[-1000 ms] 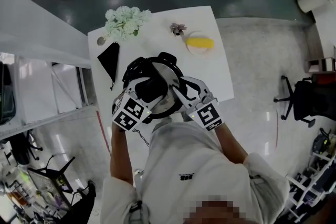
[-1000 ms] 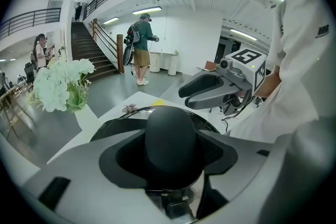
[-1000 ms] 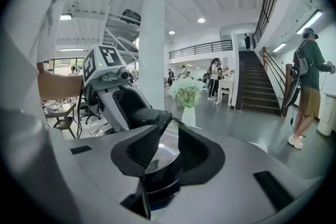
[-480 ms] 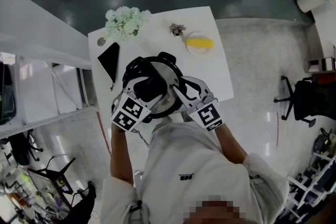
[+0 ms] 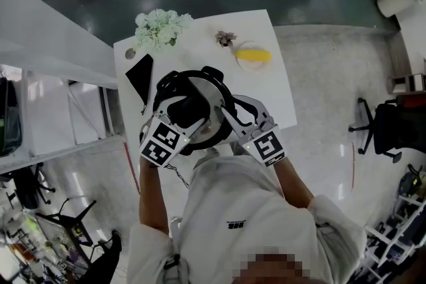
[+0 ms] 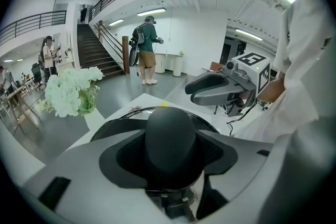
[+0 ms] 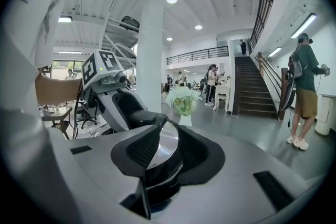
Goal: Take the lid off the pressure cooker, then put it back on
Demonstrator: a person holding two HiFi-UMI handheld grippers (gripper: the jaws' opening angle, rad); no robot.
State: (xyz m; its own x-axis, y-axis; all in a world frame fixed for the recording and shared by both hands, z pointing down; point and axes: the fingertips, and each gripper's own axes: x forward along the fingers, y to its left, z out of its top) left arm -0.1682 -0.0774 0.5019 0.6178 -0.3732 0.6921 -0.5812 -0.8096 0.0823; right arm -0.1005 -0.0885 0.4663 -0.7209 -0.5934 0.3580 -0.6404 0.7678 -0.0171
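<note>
Left gripper [image 6: 171, 157] clamped on the black knob [image 6: 170, 134] of the lid [image 5: 210, 94], right gripper [image 7: 160, 150] pinching the rim of the pressure cooker [image 5: 166, 86] (steel edge between its pads), on a white counter [image 5: 266, 80]

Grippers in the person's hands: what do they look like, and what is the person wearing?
The left gripper and the right gripper are smooth light grey, with black ridged pads inside the jaws. Each carries a white cube printed with black square markers. A thin dark cable trails from the right one. The person wears a white short-sleeved T-shirt.
</note>
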